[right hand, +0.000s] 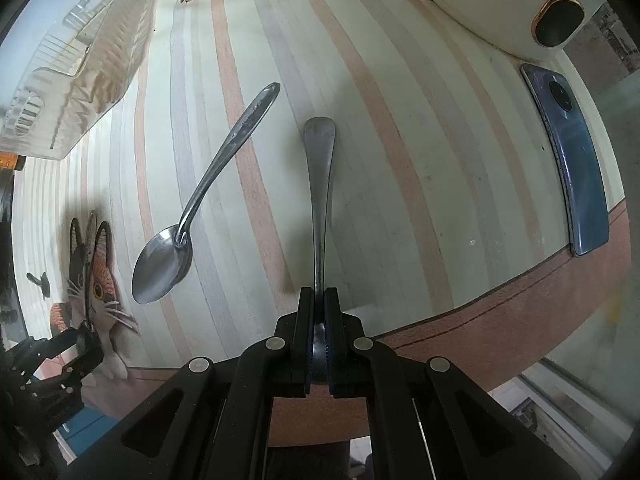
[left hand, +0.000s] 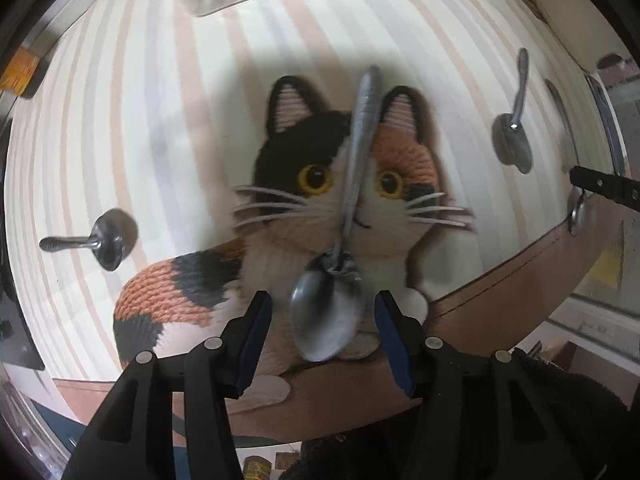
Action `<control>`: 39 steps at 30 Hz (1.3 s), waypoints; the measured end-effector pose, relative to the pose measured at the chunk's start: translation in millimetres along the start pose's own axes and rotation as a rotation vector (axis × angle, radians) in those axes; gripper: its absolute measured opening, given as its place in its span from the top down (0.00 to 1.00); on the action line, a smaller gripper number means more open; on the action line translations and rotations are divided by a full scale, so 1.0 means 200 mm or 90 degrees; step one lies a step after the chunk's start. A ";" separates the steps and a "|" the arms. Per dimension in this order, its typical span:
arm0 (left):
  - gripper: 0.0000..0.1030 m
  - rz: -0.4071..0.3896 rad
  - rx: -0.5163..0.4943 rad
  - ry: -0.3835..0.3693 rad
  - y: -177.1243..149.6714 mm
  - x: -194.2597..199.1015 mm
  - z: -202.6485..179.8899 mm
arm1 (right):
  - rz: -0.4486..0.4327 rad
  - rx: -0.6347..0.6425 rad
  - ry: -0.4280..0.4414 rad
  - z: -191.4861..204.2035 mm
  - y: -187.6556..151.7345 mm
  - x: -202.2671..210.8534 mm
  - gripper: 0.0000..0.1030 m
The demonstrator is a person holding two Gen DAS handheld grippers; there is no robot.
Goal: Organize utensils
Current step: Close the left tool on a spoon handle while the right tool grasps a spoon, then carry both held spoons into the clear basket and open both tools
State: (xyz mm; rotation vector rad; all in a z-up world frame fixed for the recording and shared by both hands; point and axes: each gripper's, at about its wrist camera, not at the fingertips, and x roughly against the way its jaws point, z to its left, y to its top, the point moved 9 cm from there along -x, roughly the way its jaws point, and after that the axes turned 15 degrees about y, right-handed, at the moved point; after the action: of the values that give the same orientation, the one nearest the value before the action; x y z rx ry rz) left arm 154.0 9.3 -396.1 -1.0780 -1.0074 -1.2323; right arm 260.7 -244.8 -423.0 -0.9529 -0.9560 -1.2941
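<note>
In the left wrist view a steel spoon [left hand: 344, 248] lies on a cat-shaped mat [left hand: 320, 216], bowl toward me, handle pointing away. My left gripper [left hand: 322, 340] is open, its blue-padded fingers on either side of the spoon's bowl, not closed on it. A second spoon [left hand: 100, 240] lies at the left and a third spoon [left hand: 514, 128] at the right. In the right wrist view my right gripper [right hand: 319, 308] is shut on the bowl end of a spoon [right hand: 320, 184], whose handle points away over the striped tablecloth. Another spoon [right hand: 200, 200] lies to its left.
A clear plastic rack [right hand: 76, 68] stands at the far left of the striped tablecloth [right hand: 400, 120]. A blue phone [right hand: 572, 160] lies at the right near the table edge. A white appliance [right hand: 500, 8] and jars stand at the back. The left gripper [right hand: 80, 340] shows at lower left.
</note>
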 end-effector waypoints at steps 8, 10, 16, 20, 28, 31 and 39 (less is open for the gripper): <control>0.66 -0.019 -0.012 -0.001 0.04 0.06 -0.10 | -0.002 0.000 0.000 0.00 -0.03 -0.01 0.95; 0.70 -0.025 -0.011 -0.005 0.01 0.06 -0.12 | -0.002 0.003 0.000 -0.01 -0.02 0.00 0.95; 0.70 -0.049 0.002 0.016 -0.05 0.08 -0.07 | -0.005 0.008 0.000 -0.01 -0.04 0.01 0.95; 0.70 -0.076 0.022 0.028 -0.03 0.17 -0.02 | -0.014 0.010 0.004 0.01 -0.05 0.04 0.95; 0.70 -0.142 0.086 0.031 -0.07 0.42 0.10 | -0.047 0.017 0.025 0.09 -0.04 0.16 0.95; 0.70 -0.166 0.111 0.037 -0.09 0.50 0.21 | -0.061 0.023 0.037 0.14 -0.01 0.22 0.95; 0.70 -0.220 0.193 0.026 -0.04 0.57 0.41 | -0.098 0.061 0.099 0.33 0.10 0.44 0.95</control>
State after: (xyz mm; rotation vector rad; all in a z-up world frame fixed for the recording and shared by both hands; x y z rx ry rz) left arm 153.8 66.4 -266.6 -0.6577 -1.3389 -1.3144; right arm 281.9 -210.8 -319.1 -0.7049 -0.9755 -1.4163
